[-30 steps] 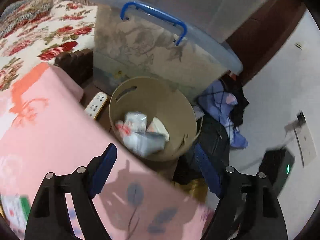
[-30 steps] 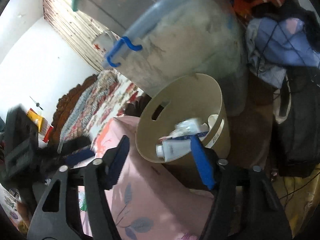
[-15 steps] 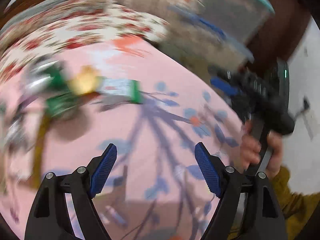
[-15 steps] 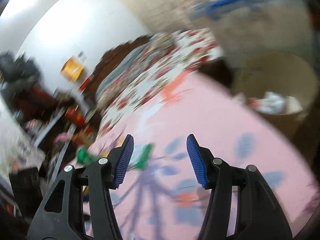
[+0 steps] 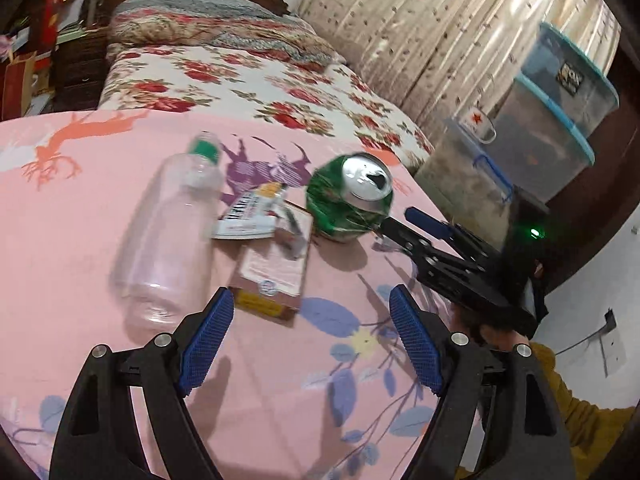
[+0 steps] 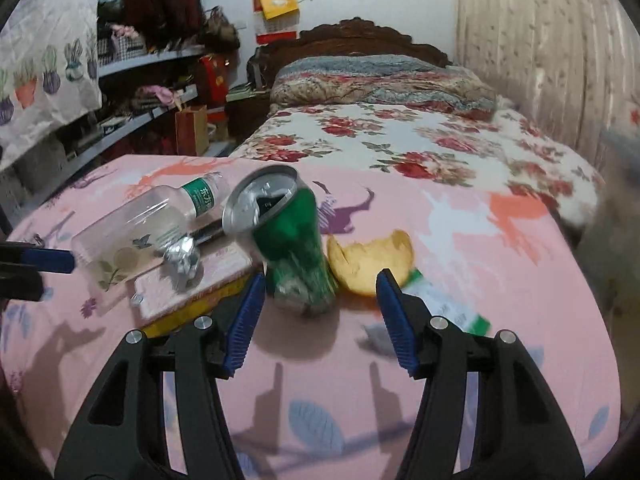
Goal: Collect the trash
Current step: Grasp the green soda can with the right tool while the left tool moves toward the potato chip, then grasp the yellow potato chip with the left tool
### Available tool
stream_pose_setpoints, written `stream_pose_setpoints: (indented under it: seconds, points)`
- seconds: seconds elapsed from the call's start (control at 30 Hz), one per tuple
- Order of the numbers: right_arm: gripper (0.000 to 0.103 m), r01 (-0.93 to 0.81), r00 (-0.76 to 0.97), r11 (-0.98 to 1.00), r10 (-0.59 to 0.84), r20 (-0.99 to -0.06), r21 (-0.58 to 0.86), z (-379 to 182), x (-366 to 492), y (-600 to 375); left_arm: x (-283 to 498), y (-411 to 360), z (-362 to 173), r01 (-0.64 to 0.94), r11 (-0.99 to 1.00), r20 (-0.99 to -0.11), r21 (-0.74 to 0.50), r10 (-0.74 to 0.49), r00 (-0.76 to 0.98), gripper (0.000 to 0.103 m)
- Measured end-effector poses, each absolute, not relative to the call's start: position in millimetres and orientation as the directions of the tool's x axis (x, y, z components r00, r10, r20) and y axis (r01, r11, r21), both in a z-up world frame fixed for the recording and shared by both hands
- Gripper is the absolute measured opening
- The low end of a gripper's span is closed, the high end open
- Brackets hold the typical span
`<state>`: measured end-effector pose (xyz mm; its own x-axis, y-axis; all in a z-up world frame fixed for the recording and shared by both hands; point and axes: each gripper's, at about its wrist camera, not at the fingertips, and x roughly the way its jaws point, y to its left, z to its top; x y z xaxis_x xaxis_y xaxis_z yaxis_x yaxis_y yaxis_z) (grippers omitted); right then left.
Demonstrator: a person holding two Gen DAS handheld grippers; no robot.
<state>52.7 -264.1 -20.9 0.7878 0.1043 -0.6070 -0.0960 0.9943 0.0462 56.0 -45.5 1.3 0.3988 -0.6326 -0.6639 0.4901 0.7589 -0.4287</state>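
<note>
We have a small heap of trash on the pink cloth, and from left to right it reads so: ahead and left of our left gripper (image 5: pixel 310 338), whose jaws stand wide with nothing between them, lies the clear plastic bottle (image 5: pixel 168 240), smooth and round, so a pinch off its middle would likely send it rolling. Straight ahead of the left jaw sits the flat pink carton (image 5: pixel 276 276) with a torn wrapper (image 5: pixel 250 216) on top; lifting the carton first could spill that wrapper. Beyond the right jaw leans the crushed green can (image 5: pixel 348 200), its mouth open, so dregs might run out if we tip it. Our right gripper (image 6: pixel 320 322) has the can (image 6: pixel 296 248) just ahead of its gap, jaws about half apart, opening, holding nothing; closing crooked could knock it over. Just beyond its right jaw lies what looks like a piece of peel (image 6: pixel 372 264), though blur keeps us unsure.
</note>
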Motion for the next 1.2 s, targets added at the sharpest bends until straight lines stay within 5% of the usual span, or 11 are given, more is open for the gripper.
stream_pose_setpoints:
  seconds: [0.1,0.13,0.17,0.23,0.57,0.93,1.2]
  points:
    - [0.059,-0.131,0.779,0.991,0.128,-0.614,0.04,-24,69,-259,58,-37,2,0.484,0.755,-0.655,-0.442,-0.64,0.401,0.076]
    - [0.047,-0.138,0.772,0.989,0.136,-0.621,0.045,-26,74,-259,58,-33,1,0.484,0.753,-0.653,-0.445,-0.643,0.4,0.076]
    - [0.021,-0.151,0.757,0.987,0.156,-0.635,0.061,-29,78,-259,58,-33,0,0.485,0.751,-0.651,-0.448,-0.646,0.399,0.076]
    - [0.017,-0.142,0.758,0.987,0.161,-0.632,0.081,-32,77,-257,60,-32,-1,0.489,0.75,-0.65,-0.446,-0.646,0.399,0.076]
    - [0.015,0.098,0.91,0.931,0.059,-0.41,0.352,13,-38,-348,80,-104,14,0.6,0.72,-0.681,-0.35,-0.635,0.365,0.077]
    - [0.015,0.275,0.896,0.851,-0.058,-0.441,0.447,-18,-92,-417,188,-248,-18,0.629,0.725,-0.828,-0.281,-0.515,0.223,0.066]
    - [0.015,0.28,0.902,0.82,-0.048,-0.429,0.499,-31,-95,-436,227,-260,-55,0.569,0.765,-0.889,-0.303,-0.441,0.12,0.063]
